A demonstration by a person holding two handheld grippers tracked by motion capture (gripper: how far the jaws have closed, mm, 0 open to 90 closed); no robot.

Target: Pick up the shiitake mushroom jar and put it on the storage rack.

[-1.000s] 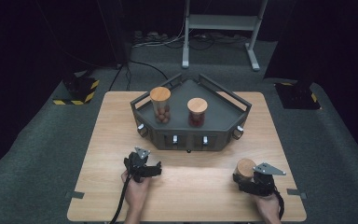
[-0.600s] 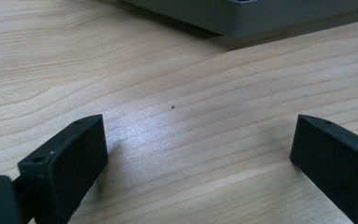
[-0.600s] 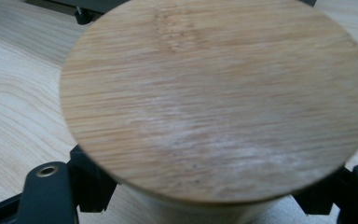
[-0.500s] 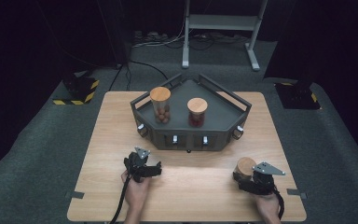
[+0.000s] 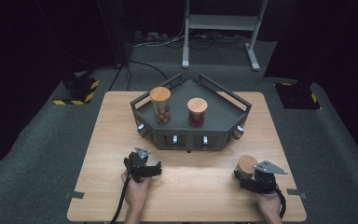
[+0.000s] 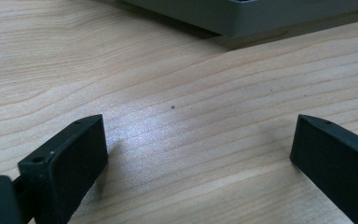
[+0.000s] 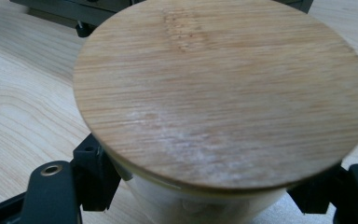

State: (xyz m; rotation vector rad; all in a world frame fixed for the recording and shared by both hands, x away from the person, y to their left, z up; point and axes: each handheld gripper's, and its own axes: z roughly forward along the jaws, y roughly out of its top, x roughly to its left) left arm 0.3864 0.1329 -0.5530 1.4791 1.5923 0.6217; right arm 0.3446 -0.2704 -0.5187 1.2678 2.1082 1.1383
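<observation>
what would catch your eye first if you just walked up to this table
Probably the dark grey angular tray at the back of the wooden table, with two wood-lidded jars, one of brown balls, one of dark red contents. Then the third jar, near right, between the right gripper jaws.

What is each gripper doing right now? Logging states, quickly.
Left gripper: open, empty, over the table.
Right gripper: shut on the jar.
</observation>
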